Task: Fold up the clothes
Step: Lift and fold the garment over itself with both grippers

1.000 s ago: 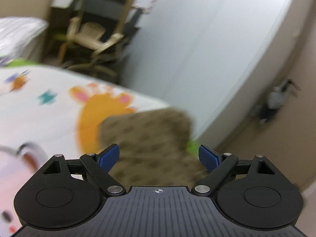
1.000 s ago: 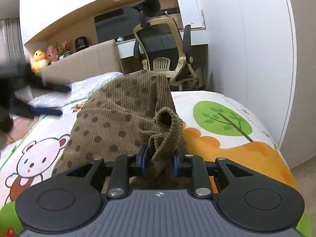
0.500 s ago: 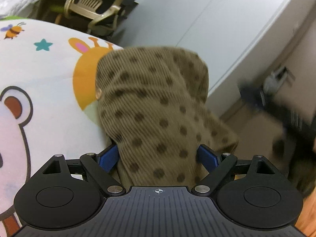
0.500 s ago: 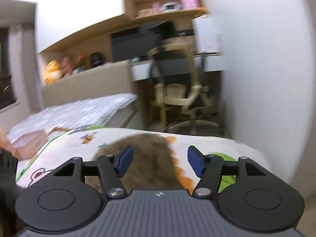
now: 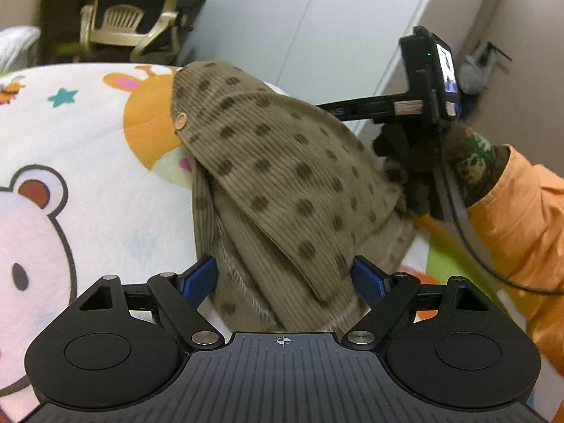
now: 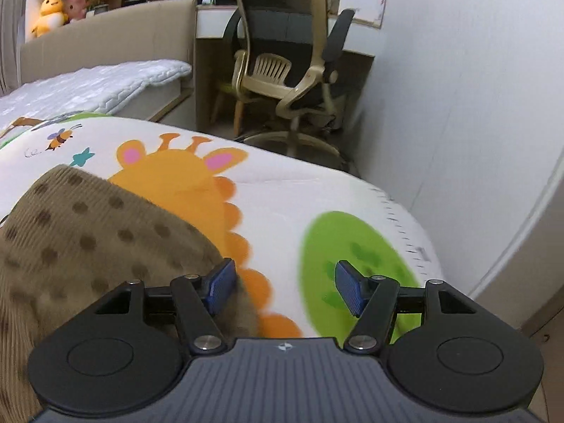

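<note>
A brown corduroy garment [image 5: 282, 176] with dark dots lies bunched on the cartoon blanket [image 5: 88, 176]. My left gripper [image 5: 282, 277] straddles its near end. The blue pads [image 5: 197, 278] stand wide on either side of the fabric, and the jaws are closing a little. My right gripper [image 6: 285, 289] is open, with only blanket [image 6: 282, 211] between its fingers. The garment [image 6: 88, 246] lies just left of its left pad [image 6: 220, 285]. In the left wrist view, a gloved hand [image 5: 416, 165] in an orange sleeve [image 5: 521, 218] holds the right gripper beyond the garment's right side.
The bed ends at the right, close to a white wardrobe wall [image 6: 458, 105]. An office chair [image 6: 292, 63] with a small plastic chair on its seat stands past the far edge. A second bed [image 6: 88, 84] with a grey quilt is at the back left.
The right gripper let go of the garment's fold, opened and swung off to the right. The left gripper came down over the garment, which now lies between its pads.
</note>
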Motion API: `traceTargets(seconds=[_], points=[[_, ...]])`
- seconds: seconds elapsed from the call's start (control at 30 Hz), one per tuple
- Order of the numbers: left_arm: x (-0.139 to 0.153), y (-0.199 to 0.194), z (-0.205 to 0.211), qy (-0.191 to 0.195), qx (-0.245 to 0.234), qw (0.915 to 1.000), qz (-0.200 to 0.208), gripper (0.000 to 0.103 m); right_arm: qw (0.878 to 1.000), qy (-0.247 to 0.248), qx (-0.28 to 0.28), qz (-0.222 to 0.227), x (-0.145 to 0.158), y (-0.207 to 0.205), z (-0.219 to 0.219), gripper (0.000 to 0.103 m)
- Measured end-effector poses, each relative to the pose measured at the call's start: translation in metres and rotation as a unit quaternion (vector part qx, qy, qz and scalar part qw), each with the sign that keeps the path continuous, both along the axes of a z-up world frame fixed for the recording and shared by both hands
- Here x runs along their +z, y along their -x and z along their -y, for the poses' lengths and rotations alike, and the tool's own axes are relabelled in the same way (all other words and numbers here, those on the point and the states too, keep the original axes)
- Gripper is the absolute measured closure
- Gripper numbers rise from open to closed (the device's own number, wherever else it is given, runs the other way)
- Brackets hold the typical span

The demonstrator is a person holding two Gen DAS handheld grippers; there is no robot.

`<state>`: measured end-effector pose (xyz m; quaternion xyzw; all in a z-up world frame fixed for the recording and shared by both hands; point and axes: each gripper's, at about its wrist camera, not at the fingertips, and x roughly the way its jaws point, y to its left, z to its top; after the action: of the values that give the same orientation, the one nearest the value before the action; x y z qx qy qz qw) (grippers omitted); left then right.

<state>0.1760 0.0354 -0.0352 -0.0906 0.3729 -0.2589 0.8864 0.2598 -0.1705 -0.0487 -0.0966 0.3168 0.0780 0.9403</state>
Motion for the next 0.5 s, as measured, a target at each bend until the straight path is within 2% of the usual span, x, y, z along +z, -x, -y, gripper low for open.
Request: traceTargets(seconds=[0.07, 0.13, 0.23, 0.3, 0.37, 0.43, 0.47, 0.5], points=[[0.004, 0.007, -0.005, 0.011, -0.004, 0.9999, 0.003, 0.016, 1.000, 0.016, 0.002, 0.015, 0.006, 0.018, 0.009, 0.041], [0.011, 0.008, -0.016, 0.062, 0.000, 0.9981, -0.001, 0.016, 1.000, -0.001, 0.012, 0.025, 0.013, 0.039, 0.018, 0.041], [0.015, 0.000, -0.029, 0.123, 0.025, 0.9919, -0.015, 0.016, 0.997, -0.054, 0.032, 0.048, 0.029, 0.071, 0.029, 0.041], [0.014, -0.008, -0.032, 0.135, 0.053, 0.9892, -0.021, 0.024, 0.993, -0.084, 0.056, 0.065, 0.039, 0.092, 0.029, 0.041], [0.014, -0.009, -0.029, 0.125, 0.069, 0.9895, -0.019, 0.031, 0.990, -0.088, 0.074, 0.082, 0.046, 0.110, 0.027, 0.041], [0.018, -0.003, -0.023, 0.108, 0.061, 0.9923, -0.003, 0.031, 0.988, -0.058, 0.094, 0.104, 0.047, 0.130, 0.022, 0.041], [0.022, 0.003, -0.017, 0.086, 0.051, 0.9949, 0.014, 0.031, 0.988, -0.029, 0.101, 0.115, 0.045, 0.140, 0.018, 0.041], [0.026, 0.011, -0.008, 0.048, 0.039, 0.9973, 0.039, 0.030, 0.987, 0.003, 0.107, 0.123, 0.042, 0.150, 0.015, 0.041]])
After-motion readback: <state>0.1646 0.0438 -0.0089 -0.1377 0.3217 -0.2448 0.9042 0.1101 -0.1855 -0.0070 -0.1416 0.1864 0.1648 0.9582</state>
